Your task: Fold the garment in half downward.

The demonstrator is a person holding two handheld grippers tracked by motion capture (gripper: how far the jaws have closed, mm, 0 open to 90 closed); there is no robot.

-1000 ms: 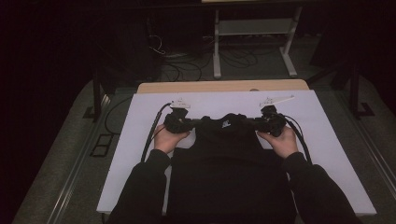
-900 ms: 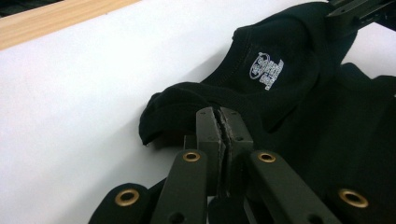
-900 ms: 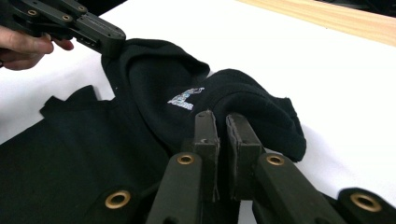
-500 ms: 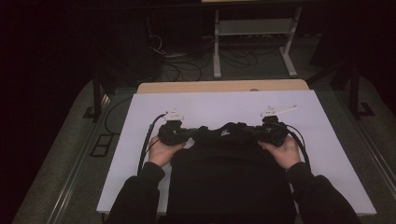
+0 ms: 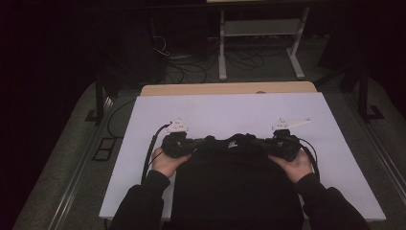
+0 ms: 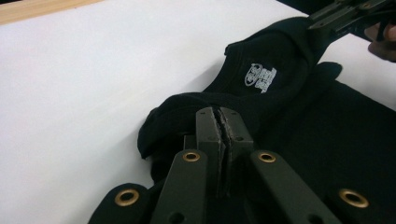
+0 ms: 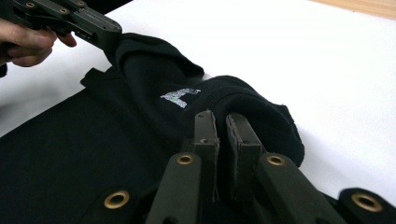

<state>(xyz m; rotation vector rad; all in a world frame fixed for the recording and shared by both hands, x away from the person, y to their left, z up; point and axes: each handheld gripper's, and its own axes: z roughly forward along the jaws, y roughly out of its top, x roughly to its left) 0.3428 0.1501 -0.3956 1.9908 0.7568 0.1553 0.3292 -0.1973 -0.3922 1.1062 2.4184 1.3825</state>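
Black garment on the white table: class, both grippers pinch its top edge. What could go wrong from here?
1. The left gripper and right gripper each pinch only a thin fold of the black garment, so the cloth may slip out.
2. The fabric bunches near the printed label; a crease may set in.
3. The hem hangs over the white table edge; its weight may drag it off.

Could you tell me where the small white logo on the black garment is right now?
In the high view the logo sits on the garment's far edge at the table's middle, midway between the two hand-held grippers.
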